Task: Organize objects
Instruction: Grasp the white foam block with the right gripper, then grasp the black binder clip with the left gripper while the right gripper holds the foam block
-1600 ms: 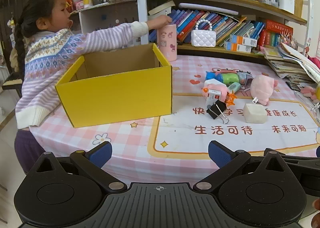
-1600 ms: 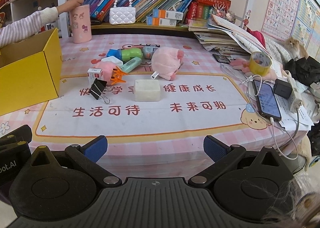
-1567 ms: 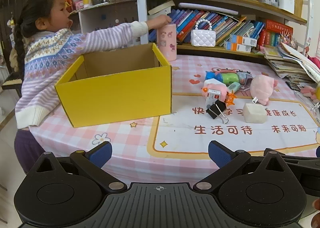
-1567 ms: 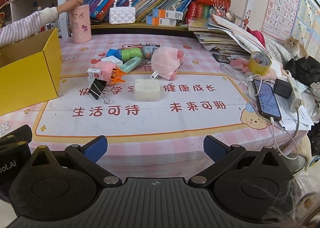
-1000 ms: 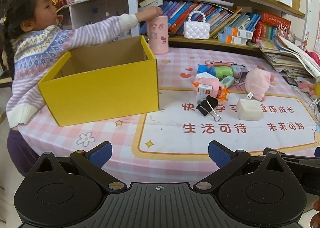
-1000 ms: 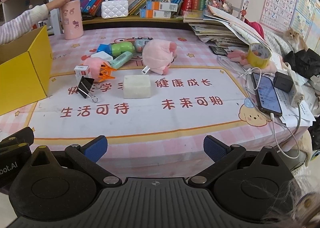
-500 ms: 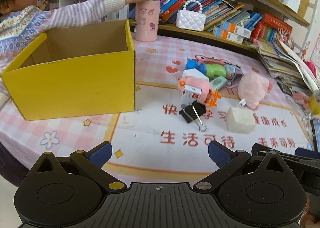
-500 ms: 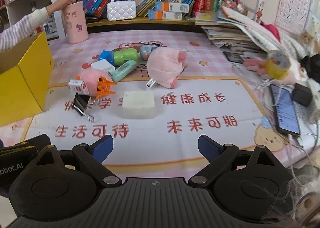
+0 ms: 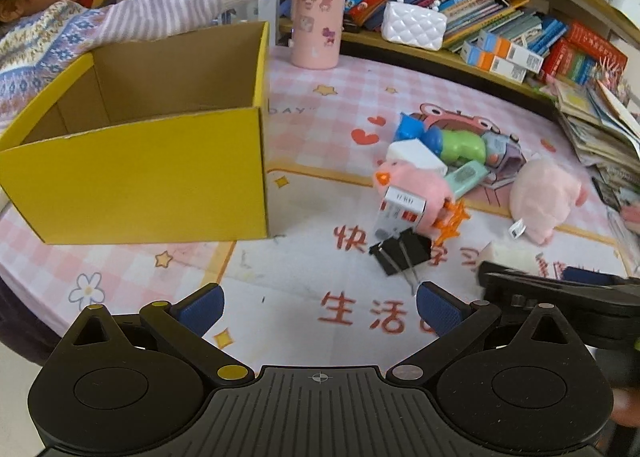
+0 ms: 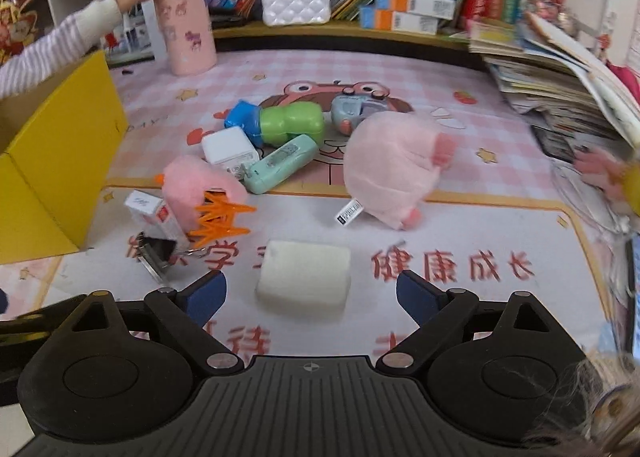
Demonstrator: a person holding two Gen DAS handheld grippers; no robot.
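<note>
right gripper point(image 10: 310, 295): jaws spread, just narrowed, white block point(image 10: 303, 275) between, untouched
left gripper point(image 9: 320, 309): jaws spread, empty
yellow box point(image 9: 152, 177): left of frame

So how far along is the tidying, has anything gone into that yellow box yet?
Nothing looks done: what shows of the yellow box inside is bare. Both grippers are open and hold nothing. The right gripper is lined up with the white block, probably the first pick. The binder clip, pink plush and the other small items remain on the table.
</note>
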